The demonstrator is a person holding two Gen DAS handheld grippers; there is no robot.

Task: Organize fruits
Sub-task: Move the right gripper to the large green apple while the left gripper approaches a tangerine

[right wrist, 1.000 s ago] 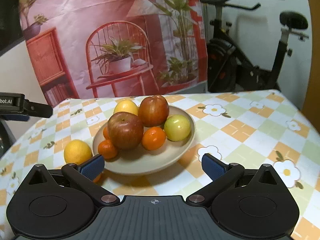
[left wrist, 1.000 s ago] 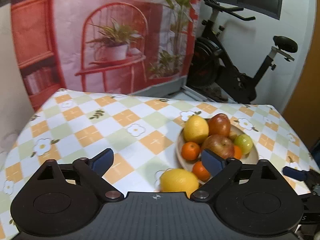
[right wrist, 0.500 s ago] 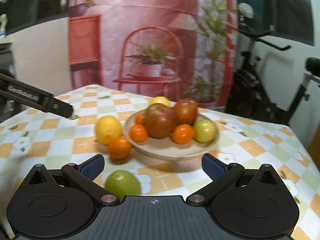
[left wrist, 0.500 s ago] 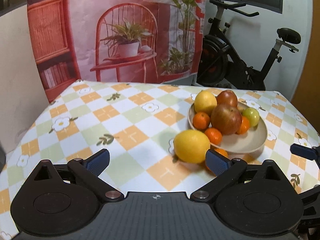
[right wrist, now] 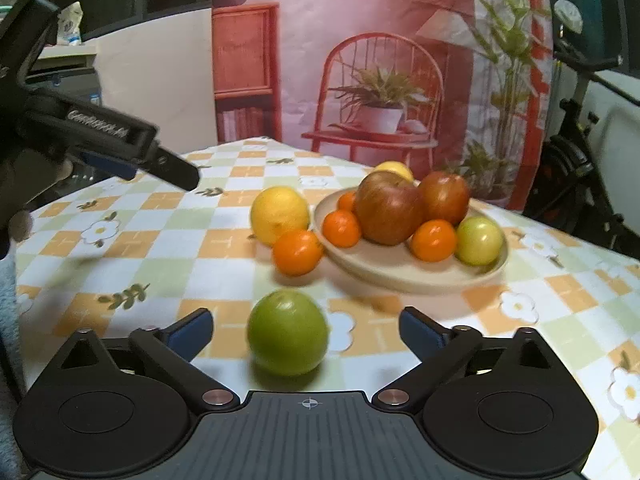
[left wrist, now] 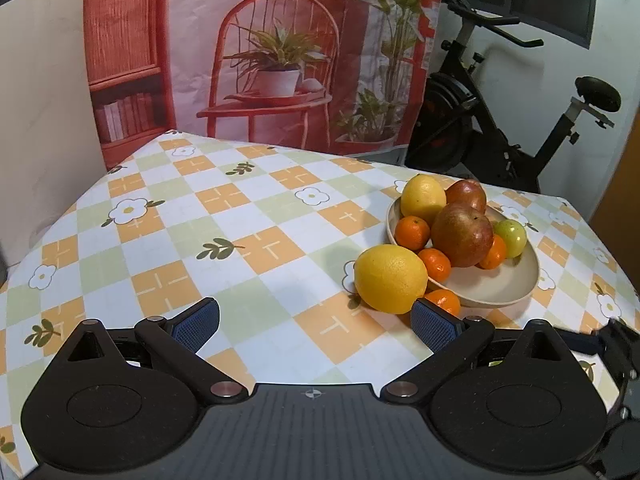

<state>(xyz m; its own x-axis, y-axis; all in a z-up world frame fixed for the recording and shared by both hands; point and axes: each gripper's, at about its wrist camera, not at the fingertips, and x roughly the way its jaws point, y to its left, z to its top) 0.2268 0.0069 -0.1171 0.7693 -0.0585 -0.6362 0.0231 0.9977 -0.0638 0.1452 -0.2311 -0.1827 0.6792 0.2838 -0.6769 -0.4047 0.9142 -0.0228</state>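
While the right gripper (right wrist: 306,326), jaws spread and just been narrowing, frames the green fruit (right wrist: 287,332) lying loose before the bowl (right wrist: 404,274) | left gripper (left wrist: 316,320) spread, empty | step: approach | next: pinch gently, carry into bowl.

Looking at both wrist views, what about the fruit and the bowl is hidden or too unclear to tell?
- Left wrist view: the loose orange is half hidden by the lemon and a fingertip.
- Left wrist view: the green fruit on the table is hidden behind the gripper body.
- Right wrist view: the far lemon in the bowl shows only its top behind an apple.
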